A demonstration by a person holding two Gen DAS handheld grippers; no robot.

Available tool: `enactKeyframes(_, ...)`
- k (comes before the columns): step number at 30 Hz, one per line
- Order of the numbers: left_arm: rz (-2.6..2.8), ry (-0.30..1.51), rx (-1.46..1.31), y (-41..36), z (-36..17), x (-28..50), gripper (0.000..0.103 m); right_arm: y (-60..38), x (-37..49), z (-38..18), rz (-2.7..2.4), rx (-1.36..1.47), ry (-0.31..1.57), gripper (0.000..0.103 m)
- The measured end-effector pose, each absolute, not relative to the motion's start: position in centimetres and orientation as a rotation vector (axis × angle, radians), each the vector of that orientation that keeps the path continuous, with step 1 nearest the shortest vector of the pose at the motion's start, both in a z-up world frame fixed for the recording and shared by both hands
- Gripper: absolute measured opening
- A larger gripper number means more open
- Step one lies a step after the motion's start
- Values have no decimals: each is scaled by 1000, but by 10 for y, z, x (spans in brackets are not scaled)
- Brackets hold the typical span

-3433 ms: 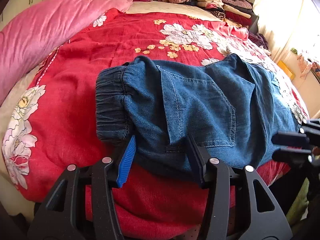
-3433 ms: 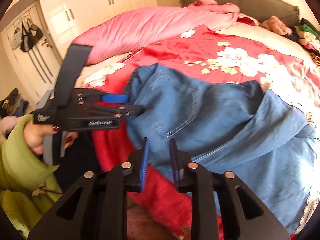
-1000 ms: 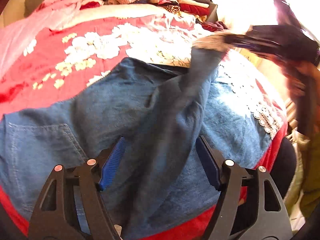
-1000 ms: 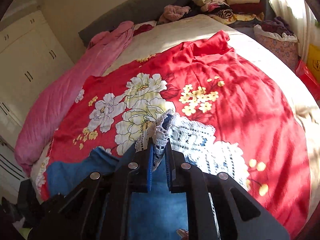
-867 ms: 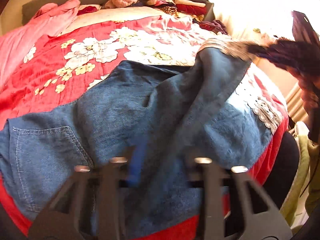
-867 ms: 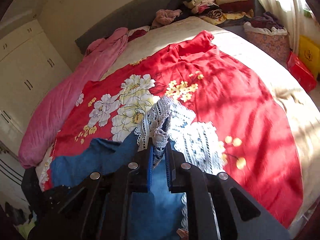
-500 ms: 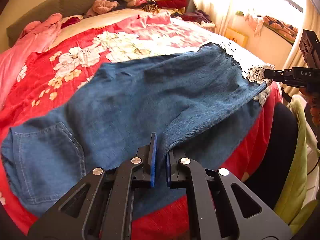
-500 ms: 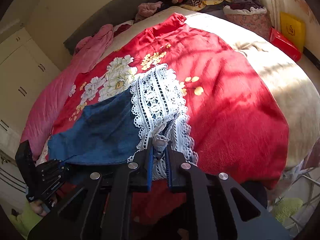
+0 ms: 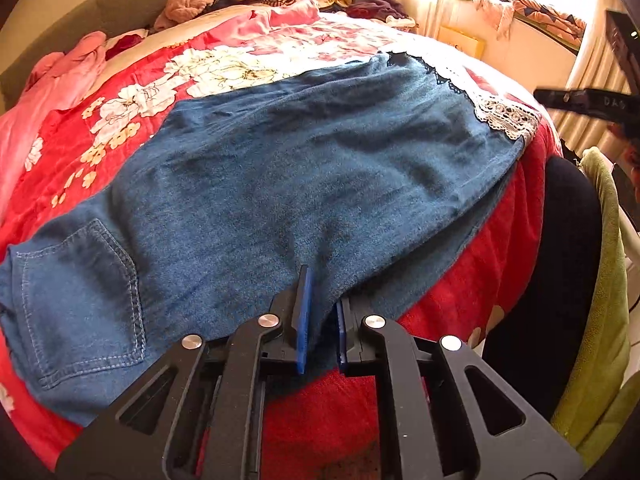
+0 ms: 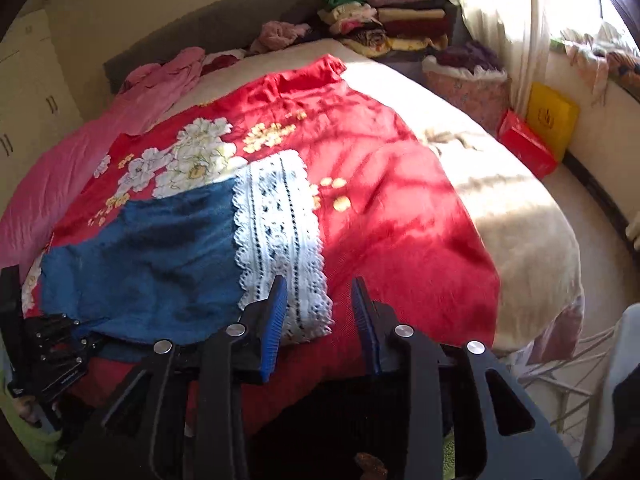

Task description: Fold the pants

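On the red flowered bedspread (image 9: pixel 472 280) the denim pants (image 9: pixel 280 168) lie flat along the near edge, one leg laid over the other, pocket (image 9: pixel 80 292) end one way, white lace cuff (image 10: pixel 280 232) the other. Cloth looks soft, limp, fairly heavy; likely to sag and drag if lifted by one point. Best taken at cuff and seam edge together. Left gripper (image 9: pixel 320 320) pinches a fold of denim; right gripper (image 10: pixel 320 312) opening, nothing between its jaws, lace just beside
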State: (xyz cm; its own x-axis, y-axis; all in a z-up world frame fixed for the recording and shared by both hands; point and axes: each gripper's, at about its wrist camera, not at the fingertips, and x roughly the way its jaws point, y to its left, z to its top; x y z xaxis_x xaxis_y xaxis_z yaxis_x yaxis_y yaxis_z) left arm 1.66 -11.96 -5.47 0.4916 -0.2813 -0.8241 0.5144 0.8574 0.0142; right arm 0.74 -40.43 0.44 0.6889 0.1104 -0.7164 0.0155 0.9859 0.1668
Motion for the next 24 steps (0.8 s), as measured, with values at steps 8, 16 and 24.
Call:
enactKeyframes(8, -531, 961, 294, -121, -55, 1, 31, -363, 32, -48, 141, 30, 1016, 31)
enactKeyframes(16, -445, 835, 231, -91, 5, 38, 50, -374, 38, -4, 206, 86, 888, 35)
enactKeyframes(24, -322, 935, 97, -68, -5, 173, 52, -400, 123, 15, 201, 153, 844, 35)
